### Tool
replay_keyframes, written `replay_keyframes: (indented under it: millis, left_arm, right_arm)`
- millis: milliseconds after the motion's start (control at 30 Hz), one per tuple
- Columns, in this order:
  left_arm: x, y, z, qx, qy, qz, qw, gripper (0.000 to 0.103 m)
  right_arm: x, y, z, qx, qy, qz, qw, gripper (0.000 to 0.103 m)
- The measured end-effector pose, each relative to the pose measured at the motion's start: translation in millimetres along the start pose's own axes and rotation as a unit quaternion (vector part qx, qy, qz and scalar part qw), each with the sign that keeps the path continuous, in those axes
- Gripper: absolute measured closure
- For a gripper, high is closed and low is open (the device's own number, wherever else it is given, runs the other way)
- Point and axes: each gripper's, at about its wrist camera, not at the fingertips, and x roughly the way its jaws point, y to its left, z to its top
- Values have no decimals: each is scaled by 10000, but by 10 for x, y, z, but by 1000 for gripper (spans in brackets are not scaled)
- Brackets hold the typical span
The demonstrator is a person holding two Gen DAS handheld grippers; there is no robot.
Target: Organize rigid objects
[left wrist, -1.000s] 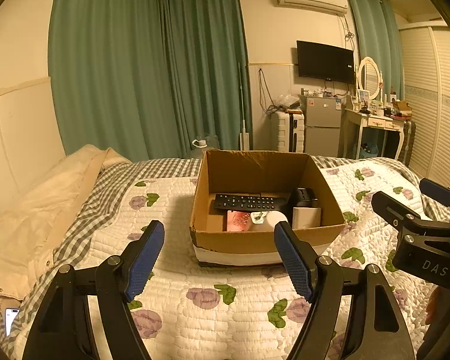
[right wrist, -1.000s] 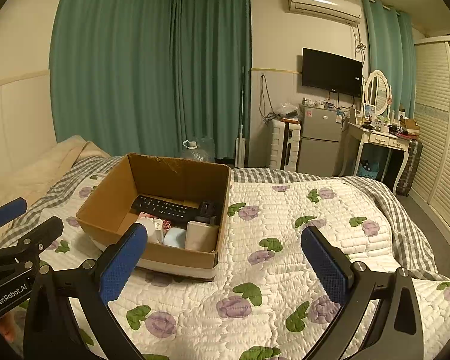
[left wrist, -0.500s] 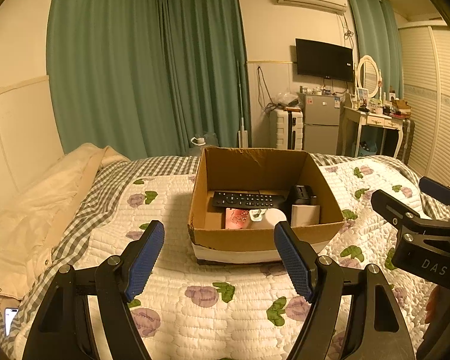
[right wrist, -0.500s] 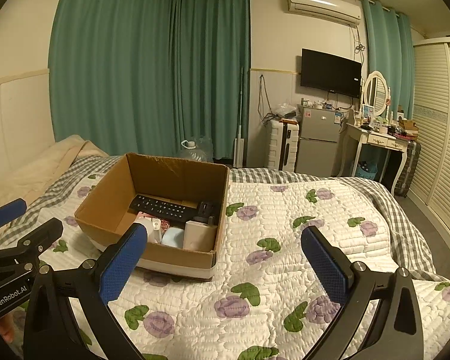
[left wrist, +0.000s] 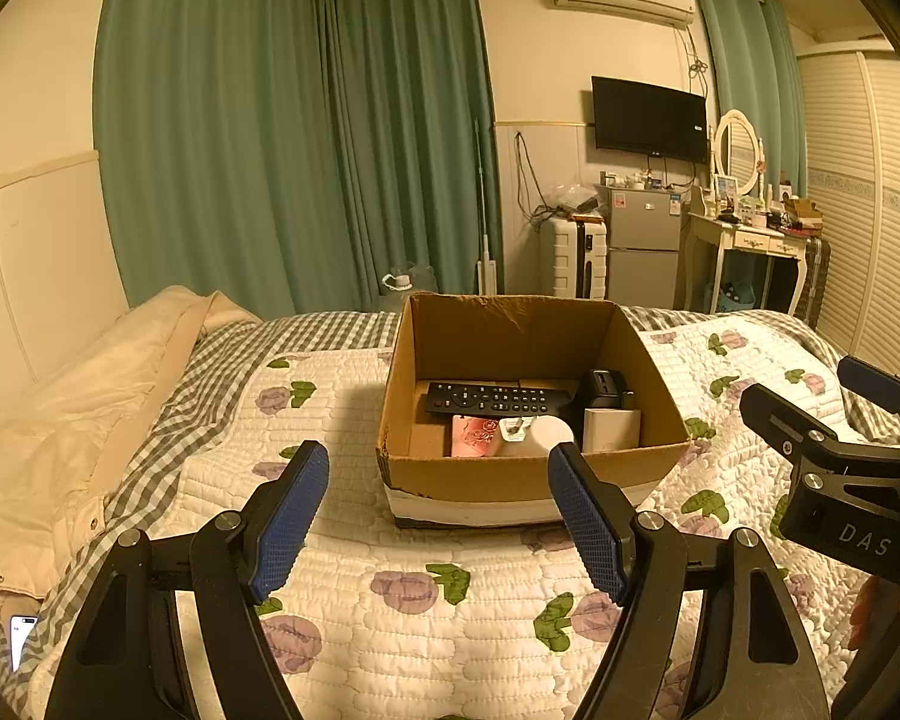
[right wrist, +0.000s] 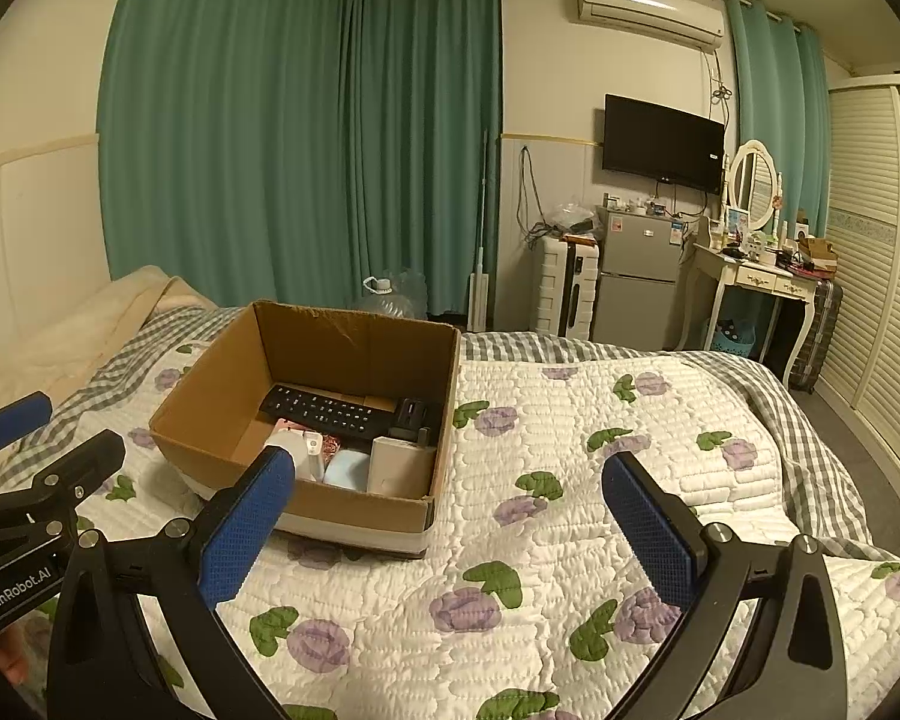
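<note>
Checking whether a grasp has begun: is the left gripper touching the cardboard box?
Apart. In the left wrist view the left gripper hangs open short of the cardboard box, with quilt visible between.

Quilted bed (left wrist: 462, 612) (floral), cardboard box (left wrist: 528, 474), phone (left wrist: 21, 636)

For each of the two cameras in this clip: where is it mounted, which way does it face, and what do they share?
Left wrist view: sits on the left tool, looks along its open blue pads across the bed at the cardboard box straight ahead; the right tool shows at right.
Right wrist view: sits on the right tool, faces the same way from further right, box ahead-left; the left tool shows at left.
Shared: box, remote control, floral quilt, green curtains, TV.
</note>
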Motion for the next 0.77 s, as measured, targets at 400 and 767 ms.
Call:
replay_keyframes:
  millis: [400, 767]
  left_arm:
    - [2, 0, -6, -10, 3, -9, 10000, 25]
    - [14, 6, -18, -65, 52, -54, 10000, 25]
  right_arm:
    - [4, 1, -18, 7, 29, -4, 10000, 0]
    - [6, -4, -21, 11, 36, -14, 10000, 0]
